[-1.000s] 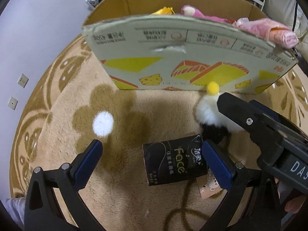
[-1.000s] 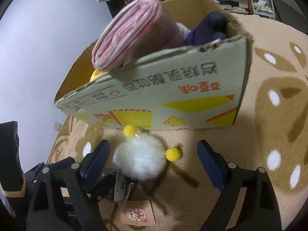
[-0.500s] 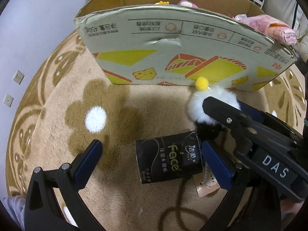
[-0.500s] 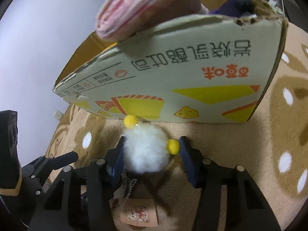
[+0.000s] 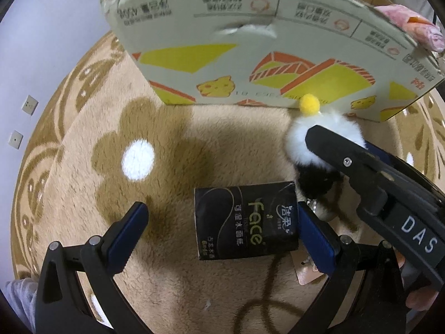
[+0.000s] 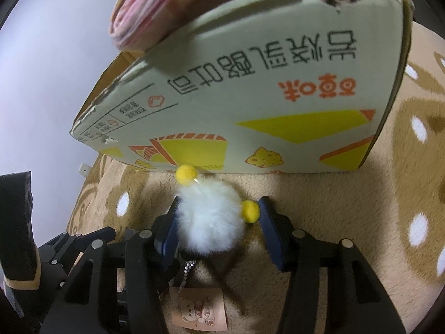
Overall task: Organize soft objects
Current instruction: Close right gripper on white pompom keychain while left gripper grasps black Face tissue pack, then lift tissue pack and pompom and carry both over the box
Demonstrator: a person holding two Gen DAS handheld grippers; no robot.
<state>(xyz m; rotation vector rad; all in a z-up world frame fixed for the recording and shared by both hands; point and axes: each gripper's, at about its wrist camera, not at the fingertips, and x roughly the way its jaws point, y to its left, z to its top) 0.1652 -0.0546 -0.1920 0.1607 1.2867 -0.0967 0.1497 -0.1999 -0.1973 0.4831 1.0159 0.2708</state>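
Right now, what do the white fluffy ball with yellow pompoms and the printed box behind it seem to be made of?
White fluffy ball with yellow pompoms: likely faux fur, long matte fibres; pompoms look felted. Printed box: corrugated cardboard, brown fluting along its torn rim.

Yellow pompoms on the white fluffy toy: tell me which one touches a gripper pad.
The side pompom, against the right hand-held gripper's right pad. The other pompom sticks up toward the cardboard box, clear of both pads.
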